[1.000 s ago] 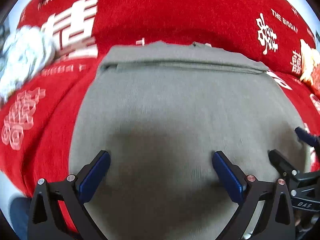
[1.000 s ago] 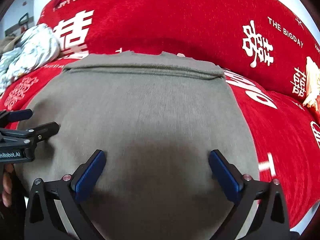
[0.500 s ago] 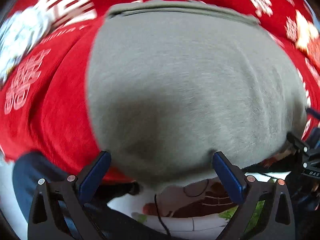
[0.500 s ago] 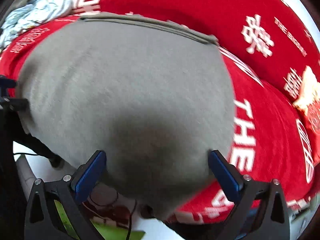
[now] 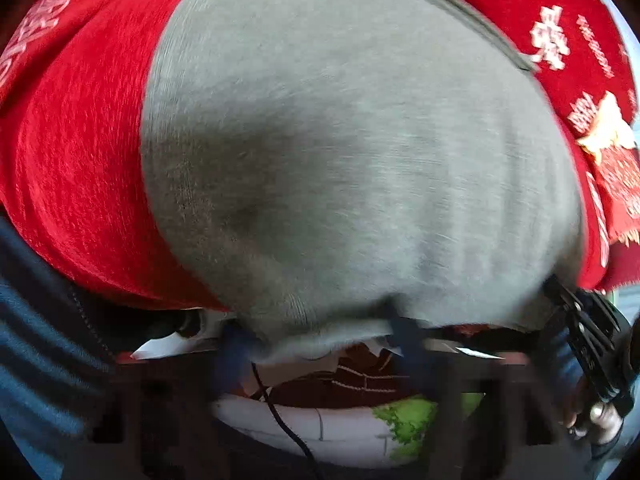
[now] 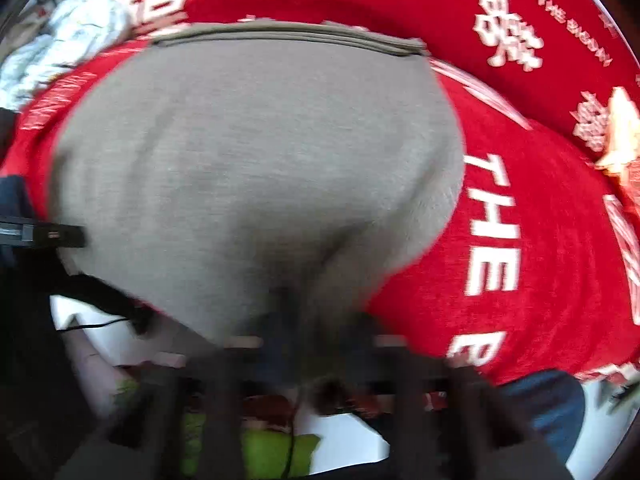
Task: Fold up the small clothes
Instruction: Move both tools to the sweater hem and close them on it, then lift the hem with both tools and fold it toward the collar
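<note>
Two grippers are working at the near hem of one grey knit garment [image 5: 352, 152]. The garment is lying flat on a red cover [image 5: 76, 152] with white lettering, its far edge doubled over in a narrow fold well beyond both sets of jaws.

Left gripper [image 5: 320, 344]: heavily motion-blurred in the left wrist view. Its jaws are drawn nearly together and are pinching the near edge of the garment, which is bunching and curling under right at the jaws. Beyond the jaws the grey cloth is spreading up and away; to their left the red cover is lying bare.

Right gripper [image 6: 316, 336]: also blurred in the right wrist view. Its jaws are closing, and the garment's near edge is sitting between them, gathered into a puckered point just ahead of the jaws. Whether the pads are pressing fully on the cloth I cannot tell through the blur, though the pucker suggests they are catching it. To the right of these jaws the red cover is showing large white letters.

Each gripper is appearing at the side margin of the other's view, so both are at the same hem, apart from each other.

A crumpled pale cloth [image 6: 68, 36] is lying on the cover far beyond and left of the right jaws, well apart from the garment.
</note>
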Action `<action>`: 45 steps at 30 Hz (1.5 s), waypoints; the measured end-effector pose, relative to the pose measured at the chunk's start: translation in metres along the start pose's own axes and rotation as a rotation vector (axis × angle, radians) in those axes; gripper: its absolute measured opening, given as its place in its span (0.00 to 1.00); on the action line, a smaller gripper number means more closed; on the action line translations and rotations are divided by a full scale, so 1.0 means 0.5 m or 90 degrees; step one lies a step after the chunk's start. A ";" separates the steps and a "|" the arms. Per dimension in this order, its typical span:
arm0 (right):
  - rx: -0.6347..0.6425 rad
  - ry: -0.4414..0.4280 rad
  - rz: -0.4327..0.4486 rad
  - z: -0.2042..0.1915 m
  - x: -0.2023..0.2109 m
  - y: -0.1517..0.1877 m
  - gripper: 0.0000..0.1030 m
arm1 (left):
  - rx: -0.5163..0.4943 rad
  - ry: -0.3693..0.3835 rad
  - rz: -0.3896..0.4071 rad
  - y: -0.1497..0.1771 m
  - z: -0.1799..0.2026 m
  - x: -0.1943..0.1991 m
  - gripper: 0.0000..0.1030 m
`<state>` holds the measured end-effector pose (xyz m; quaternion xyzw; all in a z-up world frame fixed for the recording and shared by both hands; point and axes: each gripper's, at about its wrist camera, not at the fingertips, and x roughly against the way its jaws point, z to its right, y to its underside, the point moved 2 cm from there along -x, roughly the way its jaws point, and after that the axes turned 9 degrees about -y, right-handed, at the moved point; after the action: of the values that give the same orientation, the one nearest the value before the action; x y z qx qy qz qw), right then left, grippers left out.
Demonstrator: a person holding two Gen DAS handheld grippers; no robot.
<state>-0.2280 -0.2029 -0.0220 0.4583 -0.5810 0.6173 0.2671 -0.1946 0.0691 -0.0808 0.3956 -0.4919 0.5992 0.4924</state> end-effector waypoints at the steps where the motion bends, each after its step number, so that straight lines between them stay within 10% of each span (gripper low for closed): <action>1: -0.003 -0.003 0.005 0.000 0.005 -0.001 0.16 | -0.011 0.005 0.010 0.005 0.003 0.017 0.11; 11: -0.101 -0.174 0.216 0.080 0.139 -0.125 0.15 | -0.030 0.038 0.238 -0.099 0.028 0.217 0.11; 19: -0.173 -0.176 0.177 0.114 -0.001 -0.243 0.15 | 0.073 0.077 0.182 -0.263 -0.009 0.118 0.11; 23: -0.195 -0.197 0.156 0.121 -0.036 -0.228 0.25 | 0.102 0.171 0.139 -0.230 -0.031 0.086 0.65; 25: -0.207 -0.225 0.167 0.131 -0.031 -0.219 0.46 | 0.131 0.174 0.165 -0.209 -0.043 0.100 0.82; 40: -0.236 -0.288 0.185 0.142 -0.006 -0.200 0.49 | 0.142 0.218 0.154 -0.213 0.018 0.087 0.78; 43: -0.221 -0.275 0.144 0.135 -0.039 -0.205 0.17 | 0.142 0.199 0.156 -0.216 0.005 0.078 0.43; 45: -0.208 -0.277 0.147 0.129 -0.036 -0.206 0.16 | 0.138 0.187 0.156 -0.216 -0.005 0.074 0.17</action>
<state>-0.1149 -0.2426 0.0049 0.4615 -0.7647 0.4293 0.1343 -0.0965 0.0823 -0.0241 0.2918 -0.3920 0.7551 0.4371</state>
